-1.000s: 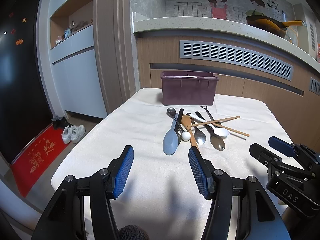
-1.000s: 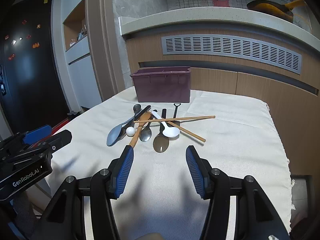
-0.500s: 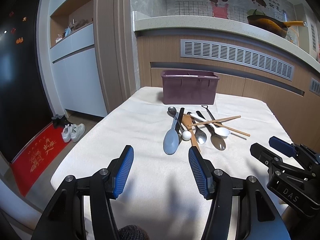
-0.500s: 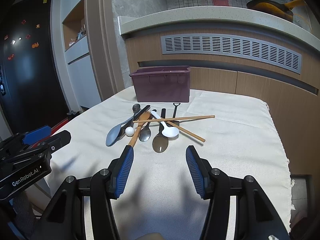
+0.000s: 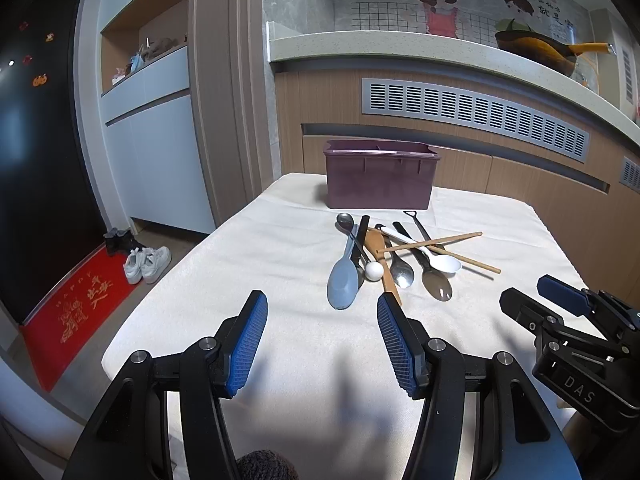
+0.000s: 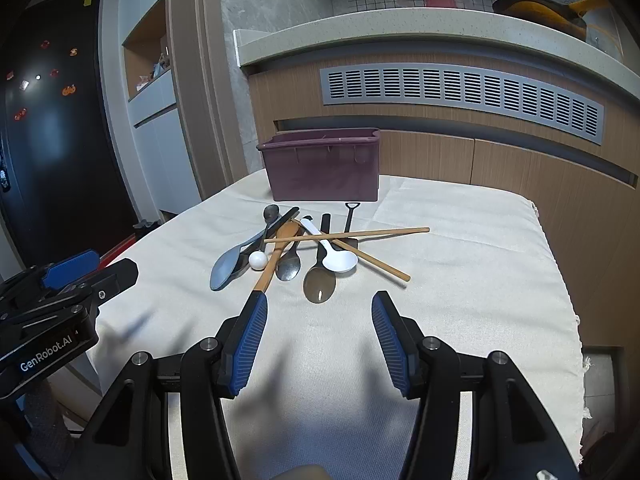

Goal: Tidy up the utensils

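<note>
A pile of utensils lies mid-table: a grey-blue spoon [image 5: 343,282] [image 6: 226,267], a wooden spoon [image 5: 382,257] [image 6: 277,255], a white spoon [image 5: 440,261] [image 6: 339,259], metal spoons [image 5: 437,286] [image 6: 319,284], a white ball-ended piece [image 5: 374,270] [image 6: 257,260] and crossed chopsticks [image 5: 436,242] [image 6: 348,234]. A purple bin [image 5: 380,179] [image 6: 325,165] stands behind them. My left gripper [image 5: 320,320] is open and empty, short of the pile. My right gripper [image 6: 318,318] is open and empty, just short of the pile.
The table wears a white cloth [image 5: 256,280] [image 6: 472,280] and its left edge drops to the floor with shoes [image 5: 146,264] and a red mat [image 5: 76,300]. A counter [image 5: 440,52] with a pan [image 5: 540,50] rises behind the bin.
Both grippers have crept slightly forward toward the utensils. Both stay open; nothing on the table has moved.
</note>
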